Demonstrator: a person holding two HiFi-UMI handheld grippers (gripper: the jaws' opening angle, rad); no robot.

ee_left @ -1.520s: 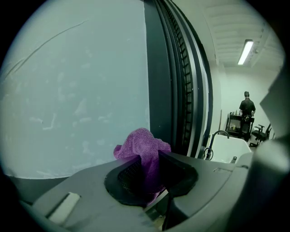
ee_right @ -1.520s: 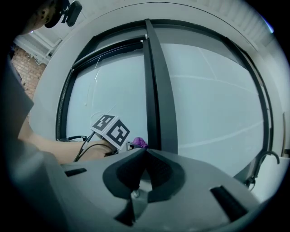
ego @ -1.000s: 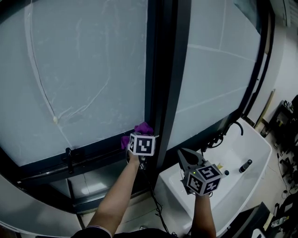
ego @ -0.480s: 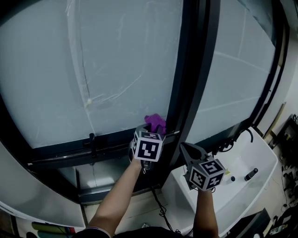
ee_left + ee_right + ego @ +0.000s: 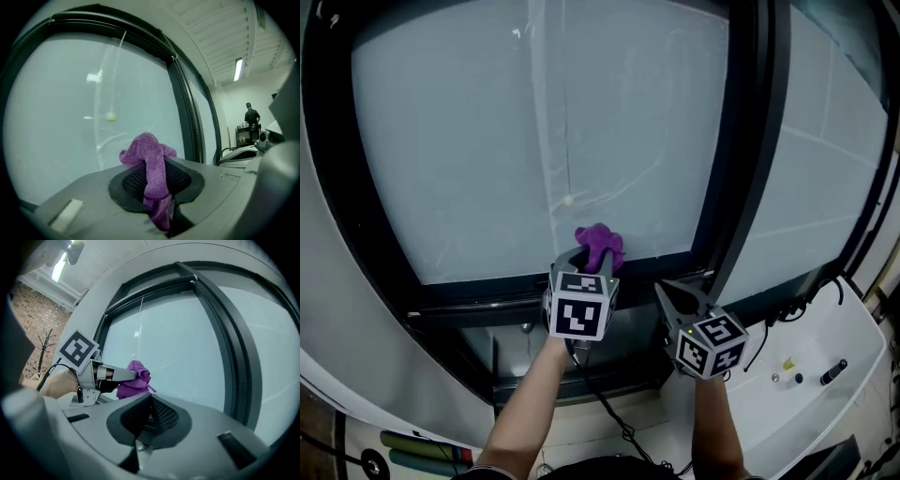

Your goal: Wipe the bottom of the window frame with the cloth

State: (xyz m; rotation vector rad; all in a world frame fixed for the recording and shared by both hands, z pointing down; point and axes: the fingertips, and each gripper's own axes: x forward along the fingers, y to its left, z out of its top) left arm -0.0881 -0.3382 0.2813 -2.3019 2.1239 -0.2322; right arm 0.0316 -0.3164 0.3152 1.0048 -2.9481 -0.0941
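A purple cloth [image 5: 599, 246] is pinched in my left gripper [image 5: 583, 265], which is shut on it; the bunched cloth [image 5: 150, 164] sticks up from between the jaws. It hangs just above the dark bottom rail of the window frame [image 5: 478, 291], close to the frosted pane [image 5: 534, 141]. My right gripper [image 5: 677, 298] is to the right, near the dark vertical mullion [image 5: 745, 150], shut with nothing between its jaws. From the right gripper view, the left gripper [image 5: 112, 374] and the cloth [image 5: 134, 380] show at left.
A white sink [image 5: 820, 366] with a dark tap lies at the lower right. A black cable [image 5: 614, 422] hangs below the sill. A thin cord with a small bead [image 5: 567, 199] runs down the pane. A person [image 5: 251, 115] stands far off in the room.
The view has swung left and the window now sits more central. My left gripper with the cloth has moved left along the bottom rail, away from the mullion; the right gripper followed.
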